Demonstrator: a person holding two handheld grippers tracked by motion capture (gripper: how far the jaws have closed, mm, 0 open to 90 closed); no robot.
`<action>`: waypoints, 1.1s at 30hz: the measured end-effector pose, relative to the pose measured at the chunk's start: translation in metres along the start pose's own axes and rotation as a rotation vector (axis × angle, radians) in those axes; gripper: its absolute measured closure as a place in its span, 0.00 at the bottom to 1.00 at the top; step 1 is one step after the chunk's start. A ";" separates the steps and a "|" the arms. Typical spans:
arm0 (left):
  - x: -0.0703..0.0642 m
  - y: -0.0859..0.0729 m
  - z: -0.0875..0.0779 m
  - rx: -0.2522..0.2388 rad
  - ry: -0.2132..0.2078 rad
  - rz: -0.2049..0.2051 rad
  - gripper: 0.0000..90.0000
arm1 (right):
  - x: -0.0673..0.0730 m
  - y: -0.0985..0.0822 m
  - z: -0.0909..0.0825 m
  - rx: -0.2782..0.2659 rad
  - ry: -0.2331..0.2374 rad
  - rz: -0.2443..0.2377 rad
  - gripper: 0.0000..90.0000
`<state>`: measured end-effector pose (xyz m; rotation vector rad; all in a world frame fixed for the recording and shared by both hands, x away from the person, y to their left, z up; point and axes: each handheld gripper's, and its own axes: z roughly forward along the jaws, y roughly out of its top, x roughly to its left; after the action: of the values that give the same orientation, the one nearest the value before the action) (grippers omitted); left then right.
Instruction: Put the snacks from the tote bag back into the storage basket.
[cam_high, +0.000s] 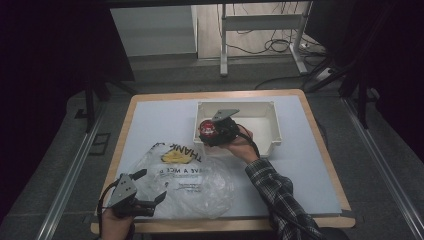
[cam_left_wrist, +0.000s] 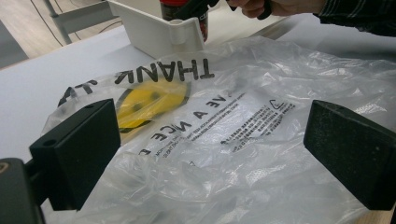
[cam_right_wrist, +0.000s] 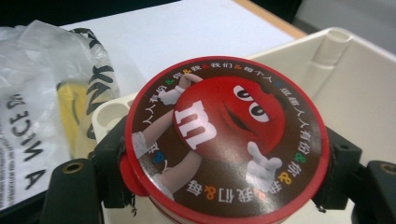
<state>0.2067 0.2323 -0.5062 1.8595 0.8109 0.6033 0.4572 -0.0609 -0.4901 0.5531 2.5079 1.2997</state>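
A round candy tub with a red-rimmed lid showing a red cartoon character is held between the jaws of my right gripper, which is shut on it above the left end of a white bin. In the left gripper view the tub's side shows behind the bin's corner. A clear plastic bag printed with "THANK" and a yellow smiley lies flat on the table. My left gripper stands open at the bag's near left edge, the crumpled plastic lying between its jaws.
The white mat covers a wood-edged table. Beyond the far edge stand a metal frame leg and loose cables on the floor. A plaid sleeve crosses the table's front right.
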 end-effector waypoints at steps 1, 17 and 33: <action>0.000 0.000 0.000 0.000 -0.001 0.000 0.04 | -0.001 0.000 0.000 0.000 0.008 0.007 0.28; 0.000 0.000 0.000 0.000 0.001 0.001 0.04 | -0.010 -0.006 0.013 0.067 0.000 0.016 0.28; 0.001 0.000 -0.001 -0.002 0.003 0.000 0.04 | -0.010 -0.009 0.025 0.093 0.000 -0.065 0.28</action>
<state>0.2065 0.2333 -0.5060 1.8575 0.8121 0.6061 0.4742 -0.0523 -0.5108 0.4869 2.5746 1.1646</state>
